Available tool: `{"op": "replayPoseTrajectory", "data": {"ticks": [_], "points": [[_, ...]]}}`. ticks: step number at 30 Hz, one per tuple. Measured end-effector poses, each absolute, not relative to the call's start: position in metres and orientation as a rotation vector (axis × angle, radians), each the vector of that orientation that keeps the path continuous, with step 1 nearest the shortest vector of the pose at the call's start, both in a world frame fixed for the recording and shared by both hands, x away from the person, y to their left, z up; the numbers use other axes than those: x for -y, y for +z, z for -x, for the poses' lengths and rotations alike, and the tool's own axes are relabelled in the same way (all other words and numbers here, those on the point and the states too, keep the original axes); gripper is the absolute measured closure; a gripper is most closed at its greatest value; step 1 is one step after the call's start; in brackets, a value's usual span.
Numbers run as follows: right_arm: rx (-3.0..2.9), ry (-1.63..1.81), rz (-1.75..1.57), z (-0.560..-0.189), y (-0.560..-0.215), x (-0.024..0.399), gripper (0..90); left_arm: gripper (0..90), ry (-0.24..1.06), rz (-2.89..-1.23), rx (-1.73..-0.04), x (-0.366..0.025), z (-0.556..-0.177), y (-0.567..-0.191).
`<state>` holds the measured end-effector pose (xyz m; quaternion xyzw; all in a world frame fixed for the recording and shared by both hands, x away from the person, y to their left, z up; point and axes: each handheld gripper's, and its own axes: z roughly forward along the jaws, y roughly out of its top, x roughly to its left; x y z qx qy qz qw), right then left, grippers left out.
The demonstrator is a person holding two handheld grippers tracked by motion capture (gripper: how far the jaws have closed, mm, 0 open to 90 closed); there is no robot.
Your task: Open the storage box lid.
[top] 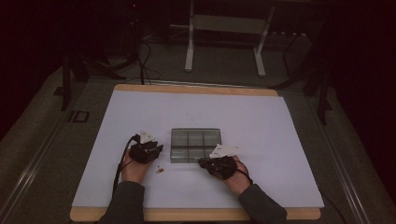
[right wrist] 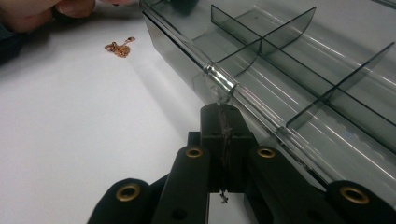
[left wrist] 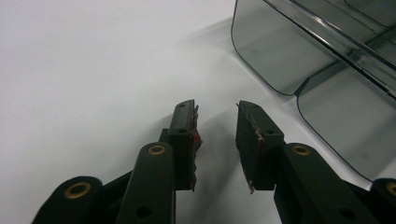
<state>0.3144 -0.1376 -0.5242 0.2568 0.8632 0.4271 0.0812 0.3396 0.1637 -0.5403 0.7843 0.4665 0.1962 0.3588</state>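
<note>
A smoky clear compartment box (top: 195, 144) lies in the middle of the white board (top: 261, 121). My left gripper (top: 148, 150) rests beside its left edge; in the left gripper view its jaws (left wrist: 215, 106) stand open over bare board, with the box corner (left wrist: 271, 51) ahead to the right. My right gripper (top: 205, 162) is at the box's front edge. In the right gripper view it (right wrist: 224, 109) is shut, tips right under a clear latch tab (right wrist: 218, 84) on the box rim; whether the tab is pinched I cannot tell. A small copper chain (top: 160, 170) lies between the hands.
Dividers (right wrist: 261, 39) split the box into compartments that look empty. The copper chain (right wrist: 119, 47) lies on the board left of the box, near the other hand (right wrist: 42, 11). A wooden table edge (top: 196, 214) runs along the front. A metal stand (top: 224, 28) is beyond the table.
</note>
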Motion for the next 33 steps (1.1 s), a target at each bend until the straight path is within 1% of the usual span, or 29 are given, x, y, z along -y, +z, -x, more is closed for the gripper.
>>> {"op": "replayPoseTrajectory", "data": {"ticks": [7,16,24,33], "points": [[-2.583,1.296,-0.766,-0.314,-0.525,0.137,89.6,71.1,0.458,-2.031,-1.182,-0.162,-0.333,-0.537],[-2.575,1.300,-0.765,-0.314,-0.525,0.138,89.7,71.8,0.432,-2.046,-1.052,-0.157,-0.309,-0.522],[-2.573,1.299,-0.762,-0.314,-0.525,0.138,89.7,72.2,0.400,-2.075,-0.943,-0.151,-0.288,-0.517],[-2.571,1.292,-0.754,-0.314,-0.525,0.138,89.7,72.5,0.390,-2.090,-0.908,-0.143,-0.285,-0.517]]}}
